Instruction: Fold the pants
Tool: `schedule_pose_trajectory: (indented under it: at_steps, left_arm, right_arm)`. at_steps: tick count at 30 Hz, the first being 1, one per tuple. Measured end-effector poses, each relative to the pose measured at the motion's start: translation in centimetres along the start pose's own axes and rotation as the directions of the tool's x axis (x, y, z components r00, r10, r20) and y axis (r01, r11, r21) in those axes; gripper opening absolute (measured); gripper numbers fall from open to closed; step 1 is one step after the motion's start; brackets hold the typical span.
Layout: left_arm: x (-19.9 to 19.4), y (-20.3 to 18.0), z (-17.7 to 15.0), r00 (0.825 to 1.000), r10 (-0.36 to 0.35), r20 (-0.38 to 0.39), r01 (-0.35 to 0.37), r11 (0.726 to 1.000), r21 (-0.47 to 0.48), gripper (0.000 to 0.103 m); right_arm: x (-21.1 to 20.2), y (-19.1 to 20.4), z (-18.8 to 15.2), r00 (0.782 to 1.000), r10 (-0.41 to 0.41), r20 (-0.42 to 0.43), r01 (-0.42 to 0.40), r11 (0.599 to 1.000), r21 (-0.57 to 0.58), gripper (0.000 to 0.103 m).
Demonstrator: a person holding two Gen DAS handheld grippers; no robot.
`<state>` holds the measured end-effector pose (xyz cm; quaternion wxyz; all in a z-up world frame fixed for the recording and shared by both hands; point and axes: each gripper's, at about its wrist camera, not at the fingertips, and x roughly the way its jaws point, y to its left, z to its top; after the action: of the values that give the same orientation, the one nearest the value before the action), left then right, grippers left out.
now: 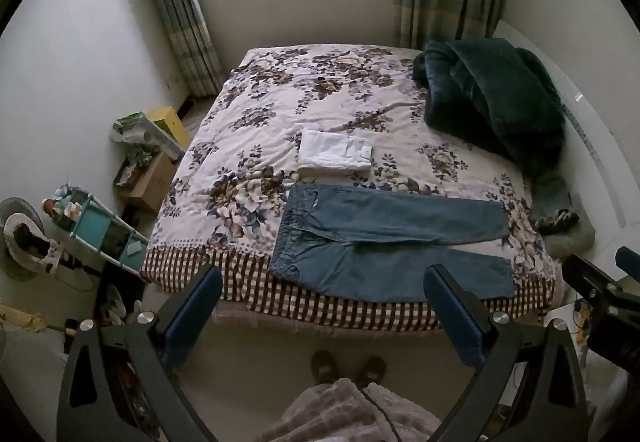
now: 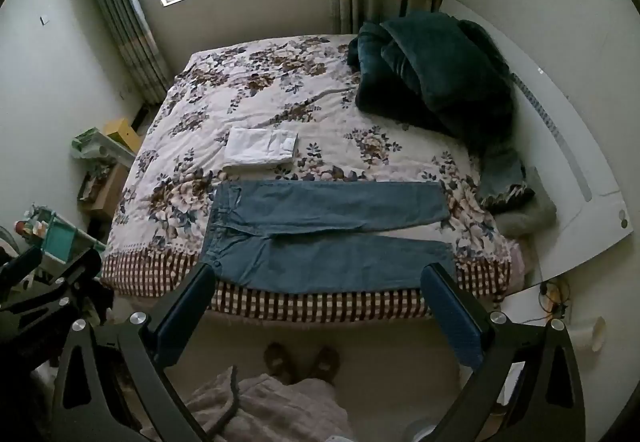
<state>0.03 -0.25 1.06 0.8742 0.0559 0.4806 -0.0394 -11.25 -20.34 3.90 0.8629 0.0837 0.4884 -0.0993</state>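
A pair of blue jeans [image 1: 384, 238] lies spread flat near the front edge of the bed [image 1: 280, 101], waist to the left, both legs running right. It shows the same way in the right wrist view [image 2: 320, 234]. My left gripper [image 1: 324, 282] is open and empty, held above the floor in front of the bed, apart from the jeans. My right gripper [image 2: 318, 280] is open and empty too, just short of the bed's front edge [image 2: 320, 306]. A folded white garment [image 1: 334, 153] lies behind the jeans.
A dark green blanket [image 1: 492, 97] is heaped at the bed's right. A teal shelf rack [image 1: 100, 230], boxes [image 1: 152, 181] and a fan [image 1: 20, 238] crowd the floor on the left. The person's feet [image 1: 348, 366] stand before the bed. A white board [image 2: 560, 169] leans at the right.
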Motion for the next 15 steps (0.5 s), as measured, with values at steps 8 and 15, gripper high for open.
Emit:
schedule_pose_trajectory:
  at_steps: [8,15]
  left_arm:
    - [-0.4,-0.1,0.6,1.0,-0.005,0.014,0.005,1.0,0.003,0.103]
    - [-0.4,-0.2,0.7,1.0,-0.005,0.016,0.005,1.0,0.0,0.103]
  right_arm:
    - [-0.6,0.6,0.5,1.0,-0.018,0.008,0.018,1.0,-0.018,0.103]
    - [-1.2,1.1,0.6,0.999,-0.029,0.019,0.029,0.999,-0.03,0.103]
